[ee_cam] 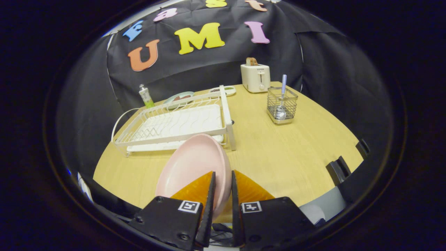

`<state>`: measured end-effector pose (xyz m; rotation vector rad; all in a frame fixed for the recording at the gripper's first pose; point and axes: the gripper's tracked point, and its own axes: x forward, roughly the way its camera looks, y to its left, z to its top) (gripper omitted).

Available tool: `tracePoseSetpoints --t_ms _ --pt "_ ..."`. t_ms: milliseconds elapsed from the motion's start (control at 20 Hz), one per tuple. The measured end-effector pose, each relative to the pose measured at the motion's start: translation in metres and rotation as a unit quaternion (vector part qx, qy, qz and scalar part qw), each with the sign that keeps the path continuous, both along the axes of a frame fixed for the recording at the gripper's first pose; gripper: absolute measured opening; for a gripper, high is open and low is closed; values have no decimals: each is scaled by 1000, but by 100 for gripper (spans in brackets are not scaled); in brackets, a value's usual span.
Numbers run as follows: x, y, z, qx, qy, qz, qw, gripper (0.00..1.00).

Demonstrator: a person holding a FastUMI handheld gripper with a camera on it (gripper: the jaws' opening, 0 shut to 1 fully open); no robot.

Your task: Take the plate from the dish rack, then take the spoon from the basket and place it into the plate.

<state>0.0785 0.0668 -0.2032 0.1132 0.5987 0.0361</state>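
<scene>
The gripper clamps both fingers on the rim of a round pale-pink plate, held on edge above the wooden table, just before the white wire dish rack. The blue-handled metal spoon stands upright, bowl down, in the wire basket beyond.

A mock kitchen set up in a booth: on a wooden table stands a white dish rack, with a toaster behind it, a wire cutlery basket to its right, and black cloth walls beyond.

Plate lower edge hidden behind fingers; spoon bowl blurred inside basket.
</scene>
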Motion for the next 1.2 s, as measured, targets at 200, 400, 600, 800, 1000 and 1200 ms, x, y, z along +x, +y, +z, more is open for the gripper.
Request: tracePoseSetpoints --t_ms 200,400,600,800,1000,1200 --pt "4 -15 33 7 -58 -11 998 48" --pt "-2 -26 70 -11 -113 -16 993 88" --pt "-15 -39 114 -54 -183 -20 981 100" --pt "-39 -41 156 -86 -262 -31 961 100" --pt "-68 -38 178 -82 -289 -24 953 100" --pt "-89 -33 197 -83 -323 -14 943 100"
